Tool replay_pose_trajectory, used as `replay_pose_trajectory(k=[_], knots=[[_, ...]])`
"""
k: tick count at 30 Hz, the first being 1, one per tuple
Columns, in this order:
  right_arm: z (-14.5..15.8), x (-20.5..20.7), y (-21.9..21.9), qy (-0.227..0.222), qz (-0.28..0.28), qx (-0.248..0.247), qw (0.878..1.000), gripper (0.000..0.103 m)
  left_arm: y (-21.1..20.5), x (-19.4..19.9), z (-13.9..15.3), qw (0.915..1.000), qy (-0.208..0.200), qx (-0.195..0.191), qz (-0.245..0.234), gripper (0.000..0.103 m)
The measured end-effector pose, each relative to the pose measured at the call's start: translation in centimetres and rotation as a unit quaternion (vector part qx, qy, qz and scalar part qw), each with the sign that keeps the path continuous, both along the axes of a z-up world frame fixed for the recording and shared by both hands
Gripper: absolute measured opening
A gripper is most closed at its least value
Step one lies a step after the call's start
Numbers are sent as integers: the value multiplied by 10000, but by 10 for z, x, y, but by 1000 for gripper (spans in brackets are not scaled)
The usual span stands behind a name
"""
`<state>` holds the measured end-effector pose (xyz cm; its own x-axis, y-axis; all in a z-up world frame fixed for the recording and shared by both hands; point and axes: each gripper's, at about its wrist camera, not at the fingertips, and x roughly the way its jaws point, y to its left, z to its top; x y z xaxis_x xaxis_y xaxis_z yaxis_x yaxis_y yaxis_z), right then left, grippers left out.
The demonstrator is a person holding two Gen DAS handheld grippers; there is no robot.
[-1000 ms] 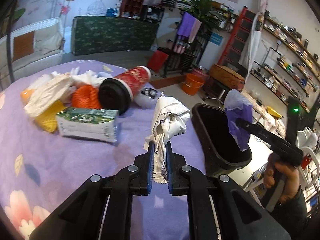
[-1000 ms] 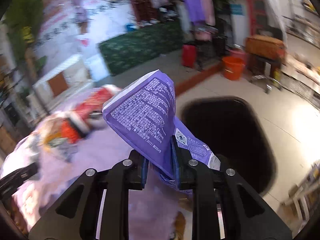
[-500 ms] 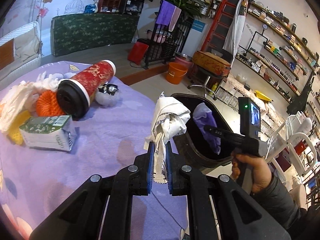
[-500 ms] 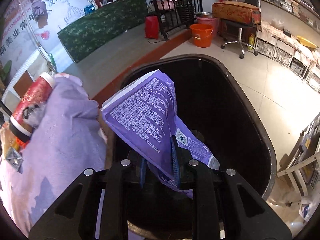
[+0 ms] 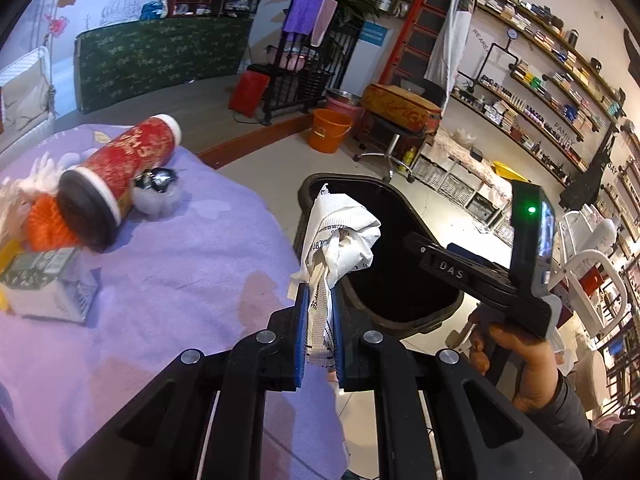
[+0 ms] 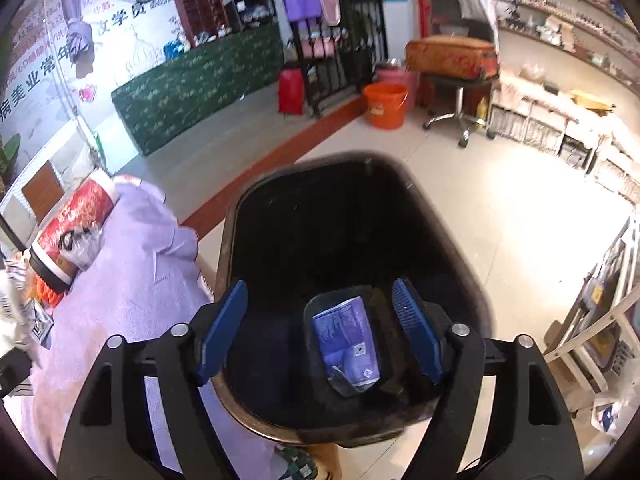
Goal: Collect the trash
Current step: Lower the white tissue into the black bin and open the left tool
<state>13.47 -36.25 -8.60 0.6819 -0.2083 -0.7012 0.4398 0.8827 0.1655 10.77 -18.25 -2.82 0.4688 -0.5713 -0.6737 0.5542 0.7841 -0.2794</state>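
Observation:
My left gripper is shut on a crumpled white paper wrapper and holds it above the table edge, beside the black trash bin. My right gripper is open and empty over the bin. A purple packet lies at the bottom of the bin, below the open jaws. The right gripper's body also shows in the left wrist view, reaching over the bin from the right.
On the purple tablecloth lie a red canister, a green-and-white carton, orange netting and a clear crumpled plastic piece. An orange bucket and a stool stand on the floor beyond the bin.
My right gripper moved over the bin and opened; the purple packet dropped to the bin's bottom. My left gripper moved right toward the bin, still holding the paper wrapper.

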Motion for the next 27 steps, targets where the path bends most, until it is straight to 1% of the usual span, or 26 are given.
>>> replay_pose_trajectory(k=[3, 9, 11, 15, 19, 27], knots=[[12, -14, -10, -131, -234, -70, 9996, 81, -15, 5, 1, 9999, 30, -14, -159, 11], [24, -39, -34, -324, -682, -105, 9971, 81, -49, 16, 0, 9991, 58, 121, -412, 11], [27, -46, -42, -357, -820, -107, 9959, 81, -60, 19, 0, 9986, 21, 204, -487, 11], [29, -54, -53, -396, -992, -97, 9942, 81, -85, 22, -5, 9965, 100, 418, -722, 11], [29, -58, -60, -392, -1128, -59, 9928, 81, -101, 23, -11, 9939, 72, 621, -906, 11], [30, -71, -76, -371, -1352, -54, 9901, 81, -124, 36, -27, 9901, 104, 1022, -954, 11]])
